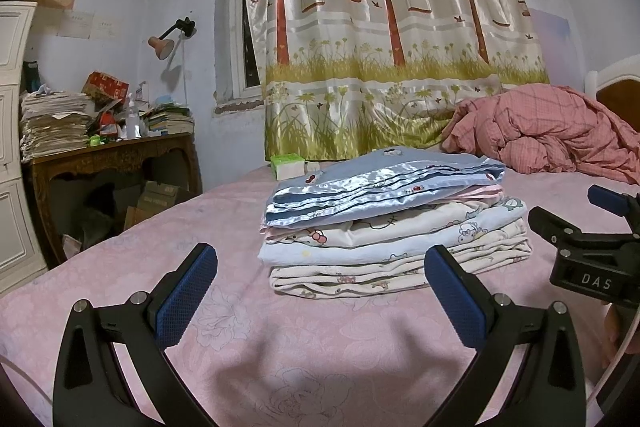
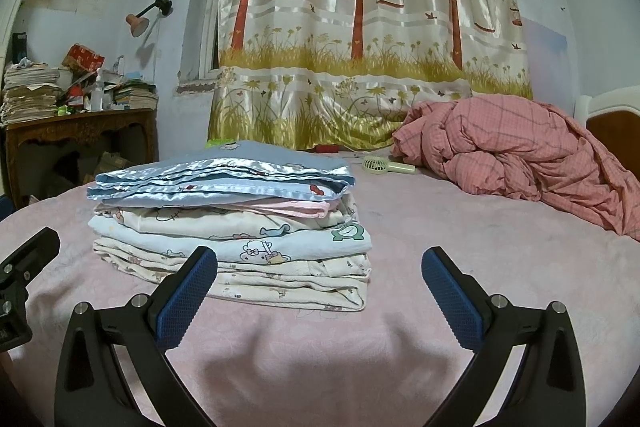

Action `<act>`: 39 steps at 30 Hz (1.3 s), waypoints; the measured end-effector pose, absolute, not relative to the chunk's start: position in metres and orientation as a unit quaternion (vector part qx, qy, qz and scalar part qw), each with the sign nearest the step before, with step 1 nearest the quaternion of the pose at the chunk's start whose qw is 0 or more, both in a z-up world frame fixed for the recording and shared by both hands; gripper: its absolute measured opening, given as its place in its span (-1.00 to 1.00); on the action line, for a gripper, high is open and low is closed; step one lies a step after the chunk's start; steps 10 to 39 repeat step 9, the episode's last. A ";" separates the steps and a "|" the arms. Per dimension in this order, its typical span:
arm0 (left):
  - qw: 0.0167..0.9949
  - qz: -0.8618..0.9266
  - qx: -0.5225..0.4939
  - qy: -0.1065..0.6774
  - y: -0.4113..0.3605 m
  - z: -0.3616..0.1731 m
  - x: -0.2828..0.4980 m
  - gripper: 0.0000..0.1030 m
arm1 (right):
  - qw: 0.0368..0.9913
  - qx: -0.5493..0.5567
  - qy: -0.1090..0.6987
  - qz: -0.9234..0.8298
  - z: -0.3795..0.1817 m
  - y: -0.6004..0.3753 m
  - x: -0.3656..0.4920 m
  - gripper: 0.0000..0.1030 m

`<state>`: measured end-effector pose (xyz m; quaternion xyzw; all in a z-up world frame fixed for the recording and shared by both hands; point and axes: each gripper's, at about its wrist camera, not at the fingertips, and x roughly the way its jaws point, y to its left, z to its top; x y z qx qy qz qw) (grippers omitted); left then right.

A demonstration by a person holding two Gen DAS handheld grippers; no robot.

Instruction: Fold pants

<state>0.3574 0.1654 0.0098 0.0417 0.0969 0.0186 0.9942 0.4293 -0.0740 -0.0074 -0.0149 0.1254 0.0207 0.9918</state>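
On the bed (image 1: 320, 347), straight ahead of both cameras, sits a neat stack of folded clothes (image 1: 392, 227); I take the pants to be somewhere in that pile, though I cannot tell which layer they are. Both claws stand wide and hold nothing: my left claw (image 1: 320, 291) hovers over the pink sheet just short of the stack, and my right claw (image 2: 320, 291) does the same, its left pad overlapping the lower layers in the picture, whether touching them I cannot say.

My reading is that the folding looks finished, or else I am about to draw a fresh piece from the pile. If the latter, the next move calls for pinching one layer cleanly at its edge without dragging its neighbours off square.

From the left wrist I see the right claw's black body at the frame's right edge and a small green box (image 1: 287, 166) behind the stack. From the right wrist I get instead a little hand fan (image 2: 386, 165) lying near the crumpled pink quilt (image 2: 520, 155), which the other view hides.
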 end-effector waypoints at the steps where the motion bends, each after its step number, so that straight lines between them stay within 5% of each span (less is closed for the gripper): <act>1: 0.994 0.018 0.043 0.098 0.166 0.009 0.358 1.00 | 0.992 -0.015 0.126 0.021 -0.007 -0.074 0.429 0.99; 39: 0.994 0.017 0.044 0.097 0.166 0.009 0.358 1.00 | 0.992 -0.016 0.125 0.021 -0.007 -0.075 0.430 0.99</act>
